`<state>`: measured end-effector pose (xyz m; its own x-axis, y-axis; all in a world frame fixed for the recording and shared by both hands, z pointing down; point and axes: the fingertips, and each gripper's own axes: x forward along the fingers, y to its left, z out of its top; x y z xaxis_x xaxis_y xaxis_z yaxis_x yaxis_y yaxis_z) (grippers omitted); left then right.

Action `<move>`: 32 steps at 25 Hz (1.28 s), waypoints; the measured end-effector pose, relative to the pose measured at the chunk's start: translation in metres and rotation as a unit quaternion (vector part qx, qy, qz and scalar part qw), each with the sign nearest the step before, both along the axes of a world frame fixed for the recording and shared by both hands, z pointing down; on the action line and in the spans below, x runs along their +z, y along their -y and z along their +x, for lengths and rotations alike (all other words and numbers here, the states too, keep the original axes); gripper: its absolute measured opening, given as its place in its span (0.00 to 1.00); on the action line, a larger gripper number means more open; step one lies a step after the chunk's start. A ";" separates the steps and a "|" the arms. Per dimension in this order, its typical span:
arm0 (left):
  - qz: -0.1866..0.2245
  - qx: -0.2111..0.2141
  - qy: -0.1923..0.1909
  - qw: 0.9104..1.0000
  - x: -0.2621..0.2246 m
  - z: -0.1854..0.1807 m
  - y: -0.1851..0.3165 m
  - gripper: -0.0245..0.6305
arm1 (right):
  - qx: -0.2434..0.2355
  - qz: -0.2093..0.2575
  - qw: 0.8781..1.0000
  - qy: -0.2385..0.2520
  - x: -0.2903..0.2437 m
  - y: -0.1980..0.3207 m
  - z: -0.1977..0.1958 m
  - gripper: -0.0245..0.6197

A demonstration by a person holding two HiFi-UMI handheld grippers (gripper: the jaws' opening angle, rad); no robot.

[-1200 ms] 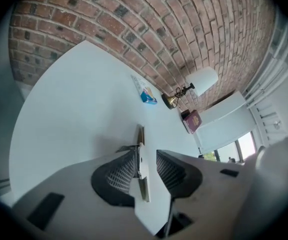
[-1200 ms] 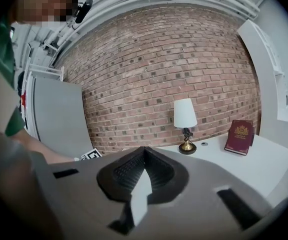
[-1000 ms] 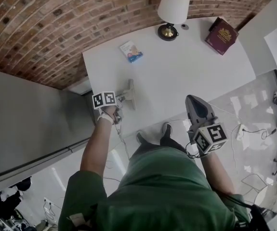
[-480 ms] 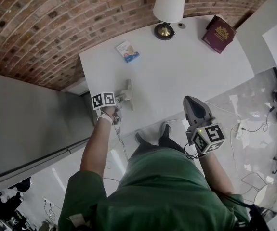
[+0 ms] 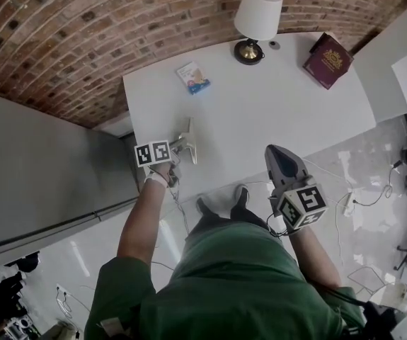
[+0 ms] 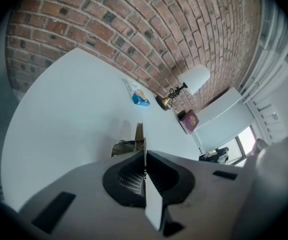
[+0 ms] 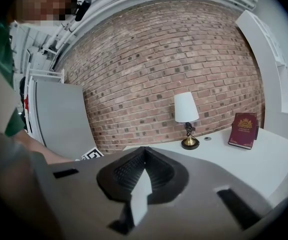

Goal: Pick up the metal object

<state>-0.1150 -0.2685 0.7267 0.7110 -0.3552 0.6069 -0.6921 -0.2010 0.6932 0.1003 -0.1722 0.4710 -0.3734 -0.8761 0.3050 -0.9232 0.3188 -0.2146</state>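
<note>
The metal object (image 5: 190, 142) sits at the tabletop's (image 5: 260, 115) near edge, close to its left corner and just beside the tall grey unit (image 5: 40, 168). The left gripper (image 5: 180, 147) has its jaws pressed together on the object's thin plate, which stands on edge between them in the left gripper view. The right gripper (image 5: 279, 154) hangs over the floor (image 5: 373, 183), off the near edge, jaws together with nothing in them. The middle and right of the tabletop are bare. A small packet (image 5: 193, 76), a lamp (image 5: 258, 16) and a red book (image 5: 328, 50) stand along the far edge by the brick wall (image 5: 83, 27).
</note>
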 end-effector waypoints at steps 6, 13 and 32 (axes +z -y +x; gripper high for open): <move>0.031 -0.030 -0.025 0.999 -0.028 -0.007 -0.001 0.05 | -0.020 0.003 1.000 0.011 0.000 0.009 -0.011 0.04; 0.084 -0.044 -0.054 0.994 -0.075 -0.006 -0.007 0.05 | -0.048 0.010 0.999 0.002 -0.005 0.021 -0.022 0.04; 0.279 -0.058 -0.115 0.951 -0.256 -0.003 -0.034 0.05 | -0.095 0.056 0.994 0.011 -0.043 0.037 -0.048 0.04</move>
